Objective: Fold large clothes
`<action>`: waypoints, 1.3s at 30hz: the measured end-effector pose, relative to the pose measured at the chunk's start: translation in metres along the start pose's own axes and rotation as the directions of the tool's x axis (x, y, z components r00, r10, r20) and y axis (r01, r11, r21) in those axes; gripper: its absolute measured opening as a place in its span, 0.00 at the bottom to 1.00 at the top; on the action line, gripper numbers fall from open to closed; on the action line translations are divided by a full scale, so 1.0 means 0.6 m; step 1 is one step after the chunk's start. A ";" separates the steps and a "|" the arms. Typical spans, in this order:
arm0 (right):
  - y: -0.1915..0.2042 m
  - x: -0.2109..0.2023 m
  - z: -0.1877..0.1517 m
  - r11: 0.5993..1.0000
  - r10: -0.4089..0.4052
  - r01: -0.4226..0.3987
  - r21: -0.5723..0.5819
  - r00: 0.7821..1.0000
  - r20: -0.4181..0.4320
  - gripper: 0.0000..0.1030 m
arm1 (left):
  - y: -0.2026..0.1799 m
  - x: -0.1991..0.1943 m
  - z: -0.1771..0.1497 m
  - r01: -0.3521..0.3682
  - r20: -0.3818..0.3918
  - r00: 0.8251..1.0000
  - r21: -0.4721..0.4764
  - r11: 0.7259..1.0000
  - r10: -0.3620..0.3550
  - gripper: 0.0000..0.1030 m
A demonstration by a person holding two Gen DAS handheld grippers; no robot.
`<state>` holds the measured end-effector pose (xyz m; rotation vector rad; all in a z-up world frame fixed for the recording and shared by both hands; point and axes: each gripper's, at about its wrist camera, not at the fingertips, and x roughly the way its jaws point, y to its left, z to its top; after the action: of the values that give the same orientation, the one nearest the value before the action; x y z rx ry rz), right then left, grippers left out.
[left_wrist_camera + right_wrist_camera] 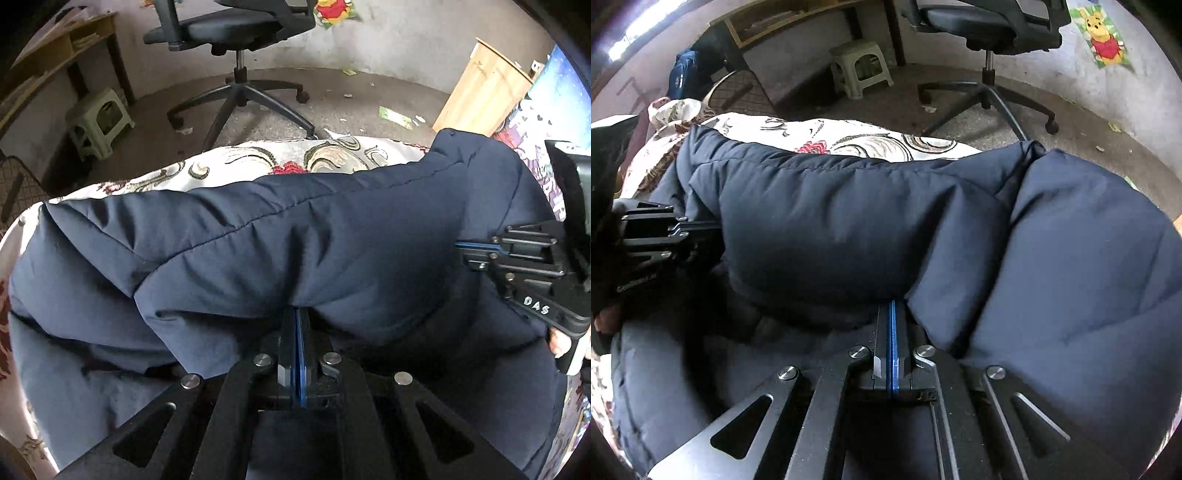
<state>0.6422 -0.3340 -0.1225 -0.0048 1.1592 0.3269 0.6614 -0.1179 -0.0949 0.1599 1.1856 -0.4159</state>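
Two grippers are clamped on the same navy puffer jacket (295,236), which is spread over a floral bedspread (258,158) and fills the middle of both views. At the bottom centre of the left wrist view the left gripper (297,314) is seen with its jaws pressed together, tips buried under a puffy fold, so a thin edge of the jacket looks pinched. Same story in the right wrist view: the right gripper (893,306) is clenched, tips tucked under the fabric at lower centre. Each gripper also shows up at the side edge of the other's view.

Looks like a fold is being carried over, with the padded layer already doubled on itself. For this to be done well, both pinches should be kept level and moved at the same pace, otherwise the hem gets skewed. Padding like this is bouncy and slippery, so the fold is probably best laid down low and pressed flat before anything is let go. Edges should be lined up with the far seam near the bedspread first. Room clutter like the office chair (236,44) is well apart, no issue there.
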 end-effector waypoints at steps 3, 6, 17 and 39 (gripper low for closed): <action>0.017 0.000 -0.006 0.999 -0.043 0.043 -0.020 0.999 0.029 0.00 | 0.002 0.000 -0.013 0.006 0.032 0.999 -0.007 1.000 -0.006 0.03; 0.036 -0.031 -0.008 0.999 -0.046 0.046 -0.003 0.997 0.054 0.00 | 0.010 -0.016 -0.023 0.014 0.061 0.998 -0.011 1.000 -0.014 0.03; 0.087 -0.012 0.036 0.994 0.105 -0.105 0.000 0.994 0.017 0.00 | 0.031 -0.026 -0.051 0.036 0.051 0.998 -0.049 0.998 -0.033 0.03; 0.060 -0.132 -0.038 0.989 0.044 -0.070 0.131 0.980 0.196 0.14 | -0.004 -0.166 -0.062 -0.004 0.271 0.962 -0.137 0.991 0.042 0.03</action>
<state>0.5841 -0.3233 -0.0546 0.1780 0.9882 0.2912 0.5976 -0.0850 -0.0169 -0.0024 0.9348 -0.3239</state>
